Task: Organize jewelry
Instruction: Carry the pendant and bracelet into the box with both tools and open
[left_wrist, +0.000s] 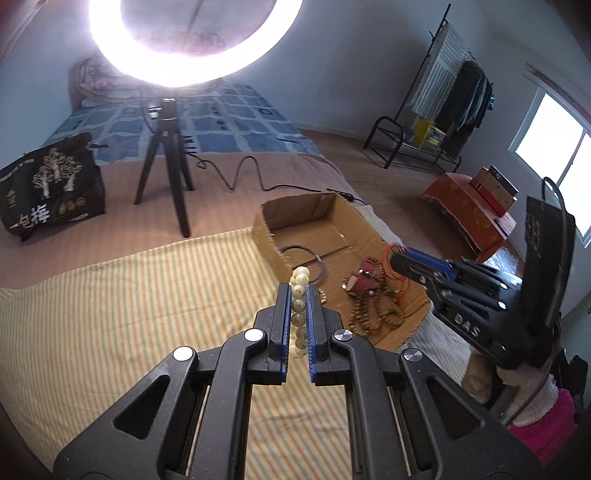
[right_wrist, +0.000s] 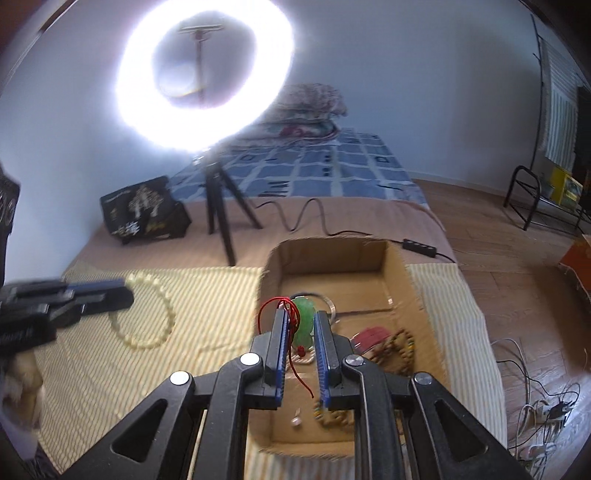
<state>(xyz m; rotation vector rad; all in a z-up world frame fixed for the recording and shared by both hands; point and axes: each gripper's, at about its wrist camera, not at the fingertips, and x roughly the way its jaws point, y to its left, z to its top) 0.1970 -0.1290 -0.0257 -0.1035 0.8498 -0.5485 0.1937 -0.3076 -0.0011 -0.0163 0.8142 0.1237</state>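
Note:
My left gripper (left_wrist: 297, 291) is shut on a pale bead bracelet (left_wrist: 300, 295) and holds it above the striped cloth (left_wrist: 129, 314), left of the cardboard box (left_wrist: 295, 210). The bracelet hangs as a loop in the right wrist view (right_wrist: 147, 314). My right gripper (right_wrist: 301, 317) is shut on a green pendant (right_wrist: 304, 321) with a red cord (right_wrist: 266, 306), above the box (right_wrist: 332, 258). The box holds a brown bead necklace (left_wrist: 373, 314), a red pouch (left_wrist: 365, 280) and a dark ring (left_wrist: 306, 258).
A ring light on a black tripod (left_wrist: 166, 166) stands behind the cloth, its cable (left_wrist: 251, 173) running to the box. A black printed bag (left_wrist: 51, 184) sits at the left. A clothes rack (left_wrist: 443, 110) and red boxes (left_wrist: 476, 206) stand on the floor at the right.

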